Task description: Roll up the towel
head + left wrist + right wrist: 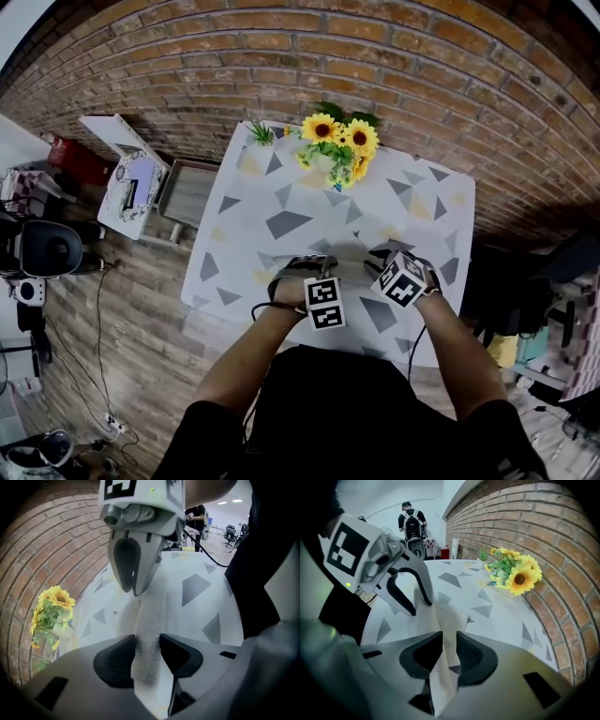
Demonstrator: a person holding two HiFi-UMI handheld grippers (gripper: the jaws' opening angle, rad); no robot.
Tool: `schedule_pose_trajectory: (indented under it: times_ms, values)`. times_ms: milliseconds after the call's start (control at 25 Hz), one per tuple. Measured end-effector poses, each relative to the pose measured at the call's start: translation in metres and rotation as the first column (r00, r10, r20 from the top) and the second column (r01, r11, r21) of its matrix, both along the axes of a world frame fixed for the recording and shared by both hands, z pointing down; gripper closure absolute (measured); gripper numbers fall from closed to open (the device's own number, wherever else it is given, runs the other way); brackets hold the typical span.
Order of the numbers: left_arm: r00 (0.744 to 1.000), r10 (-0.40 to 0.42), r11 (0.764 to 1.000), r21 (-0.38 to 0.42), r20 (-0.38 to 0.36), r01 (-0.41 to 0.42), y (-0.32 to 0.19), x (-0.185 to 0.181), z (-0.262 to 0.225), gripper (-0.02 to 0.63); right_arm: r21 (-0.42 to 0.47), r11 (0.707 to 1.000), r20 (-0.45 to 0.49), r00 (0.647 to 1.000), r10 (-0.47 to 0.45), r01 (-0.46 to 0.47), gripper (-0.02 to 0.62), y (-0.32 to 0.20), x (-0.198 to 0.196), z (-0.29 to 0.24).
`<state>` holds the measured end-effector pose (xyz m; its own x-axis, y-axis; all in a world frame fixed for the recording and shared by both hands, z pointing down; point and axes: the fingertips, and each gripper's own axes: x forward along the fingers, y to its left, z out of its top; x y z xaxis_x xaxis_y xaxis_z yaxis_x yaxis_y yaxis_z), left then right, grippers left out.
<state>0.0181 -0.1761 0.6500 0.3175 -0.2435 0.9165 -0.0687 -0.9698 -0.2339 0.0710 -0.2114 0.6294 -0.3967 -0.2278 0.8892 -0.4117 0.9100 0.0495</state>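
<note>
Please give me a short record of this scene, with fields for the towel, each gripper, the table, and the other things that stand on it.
towel: pale towel, gathered into a narrow ridge that runs between the two grippers
left gripper: left gripper, jaws closed on the thick part of the towel
right gripper: right gripper, jaws closed on a thin folded edge of the towel
table: table, white cover with grey and yellow triangles, beside the brick wall
other things: sunflowers and a small green plant at the far edge

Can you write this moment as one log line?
task: roll towel | left hand-held gripper: shut on towel | right hand-held gripper: shut on towel | towel: on table
</note>
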Motion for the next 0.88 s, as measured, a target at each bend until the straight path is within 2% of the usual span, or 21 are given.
schedule_pose_trajectory:
  times_ms: [120,280,480,680,880]
  values:
    - [1.000,-0.018,1.000,0.001,-0.008,0.018,-0.007,0.002,0.002,0.434,-0.007,0.996,0.039,0.996,-0.083,0.084,0.467,0.023,-0.007,-0.008]
    - [0.998,-0.061,0.998,-0.022,-0.029,0.060,-0.015,0.001,0.000,0.434,0.008,0.984,-0.035,0.983,-0.179,0.180,0.401,0.046,-0.009,0.008]
    - [0.999,-0.036,0.999,0.013,-0.017,0.036,-0.019,0.002,-0.007,0.421,0.027,0.989,-0.079,0.987,-0.140,0.142,0.390,0.030,-0.003,0.024]
    - [1.000,-0.006,1.000,0.020,0.024,0.006,-0.016,0.002,-0.002,0.366,-0.003,0.996,-0.025,0.996,-0.088,0.088,0.413,0.012,0.001,0.020]
    - [0.999,-0.001,1.000,0.024,0.052,0.000,-0.024,0.003,0.004,0.353,-0.042,0.998,0.028,0.998,-0.051,0.053,0.439,0.001,0.004,0.016]
